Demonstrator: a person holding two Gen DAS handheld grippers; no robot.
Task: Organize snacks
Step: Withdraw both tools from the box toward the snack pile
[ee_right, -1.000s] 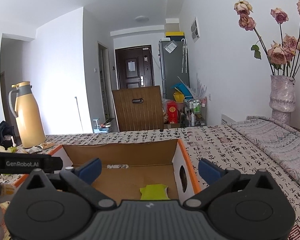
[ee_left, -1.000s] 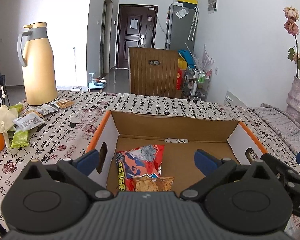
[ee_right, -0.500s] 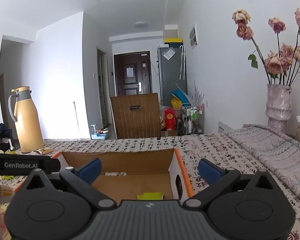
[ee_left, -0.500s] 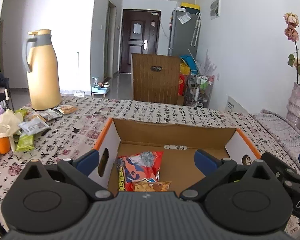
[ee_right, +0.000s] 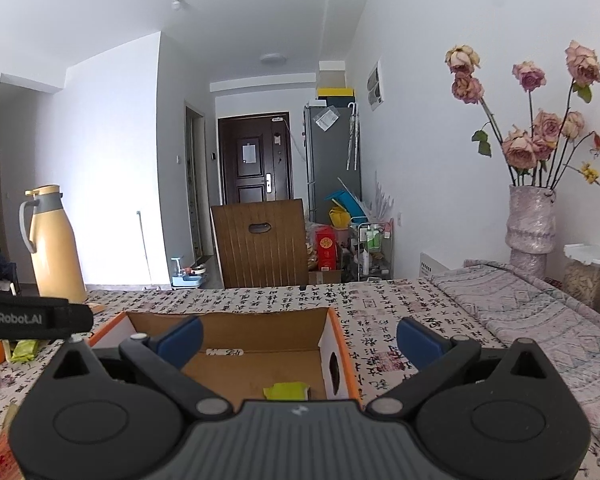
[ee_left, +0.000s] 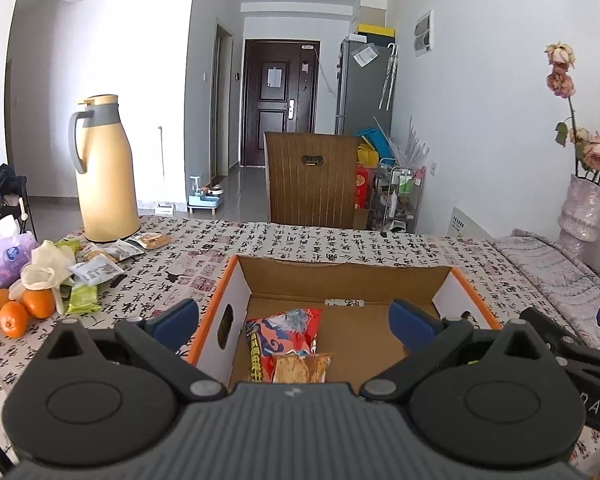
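Three snack packets, a red-and-blue foil bag (ee_left: pixel 284 338), a small orange one (ee_left: pixel 302 368) and a yellow-green one (ee_right: pixel 286 390), lie in the orange-rimmed cardboard box (ee_left: pixel 340 270), both grippers (ee_left: pixel 294 322) (ee_right: pixel 300 340) having lifted back, jaws wide and empty, so more wrapped snacks (ee_left: pixel 96 268) on the bench (ee_left: pixel 300 240) await.

My left gripper's black body (ee_right: pixel 32 317) reads "GenRobot.AI"; my right gripper's arm (ee_left: pixel 598 408) shows letters "DAS"

left tongs (ee_left: pixel 294 322): spread wide, nothing held | right tongs (ee_right: pixel 299 338): spread wide, nothing held
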